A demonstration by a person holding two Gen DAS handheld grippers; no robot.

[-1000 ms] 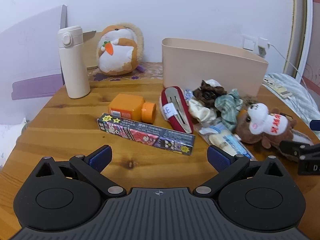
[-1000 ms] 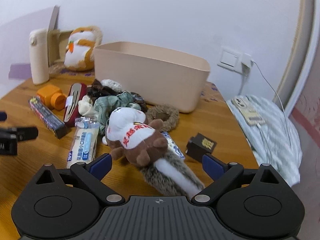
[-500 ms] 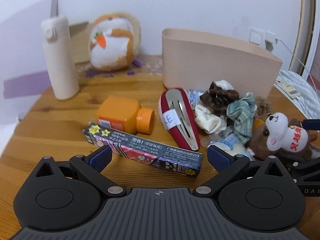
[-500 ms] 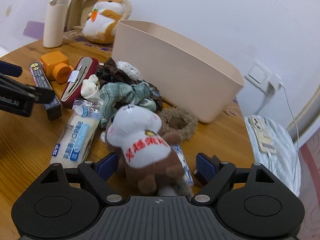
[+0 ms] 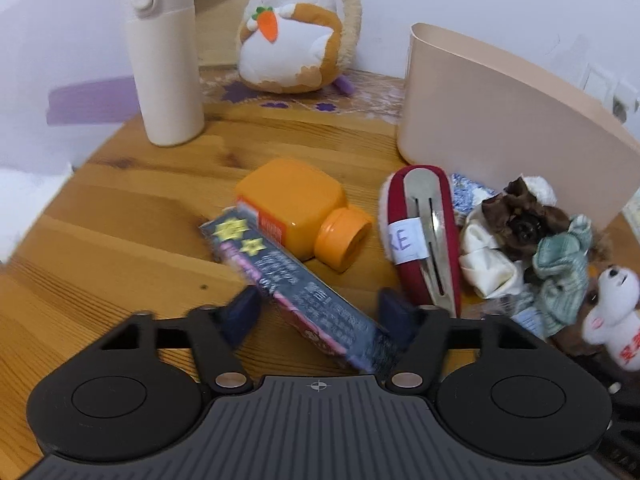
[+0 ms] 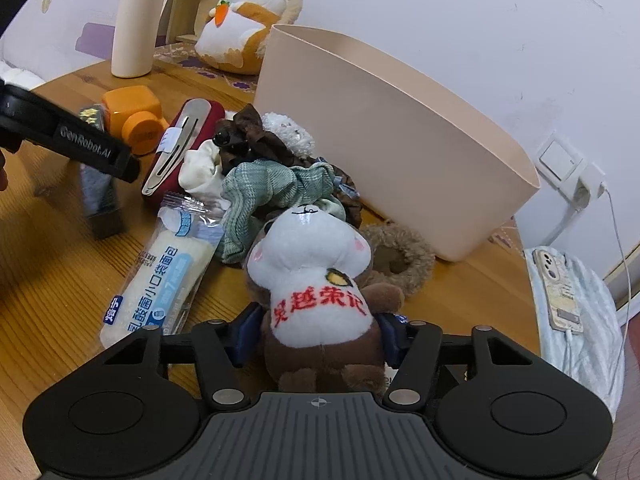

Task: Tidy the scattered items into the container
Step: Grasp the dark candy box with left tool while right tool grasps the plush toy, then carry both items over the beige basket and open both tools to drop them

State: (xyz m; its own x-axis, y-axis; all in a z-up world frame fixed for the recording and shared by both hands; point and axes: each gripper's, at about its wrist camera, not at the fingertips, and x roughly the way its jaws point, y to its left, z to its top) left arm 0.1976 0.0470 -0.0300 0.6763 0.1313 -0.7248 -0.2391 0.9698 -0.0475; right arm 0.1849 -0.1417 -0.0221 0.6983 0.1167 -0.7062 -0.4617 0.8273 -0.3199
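Observation:
A dark printed box [image 5: 304,288] lies slantwise between the fingers of my left gripper [image 5: 318,314]. Its jaws are closing and both pads touch the box. Beyond it lie an orange bottle [image 5: 296,212] and a red hair clip [image 5: 428,236]. In the right wrist view a brown plush bear in a white shirt [image 6: 316,296] fills the gap of my right gripper [image 6: 319,334], whose jaws are closing with both pads against its sides. The beige container [image 6: 384,140] stands behind the pile, its inside hidden.
Scrunchies [image 6: 272,184], a wrapped snack [image 6: 160,272] and a fuzzy brown ring [image 6: 400,256] lie on the wooden table [image 5: 120,208]. A white flask [image 5: 164,52] and a hamster plush [image 5: 296,36] stand at the back. A phone on cloth [image 6: 560,288] lies at right.
Both grippers moved forward and lower, and their jaws narrowed. The dark box now sits slanted between the left fingers. The bear now sits between the right fingers.

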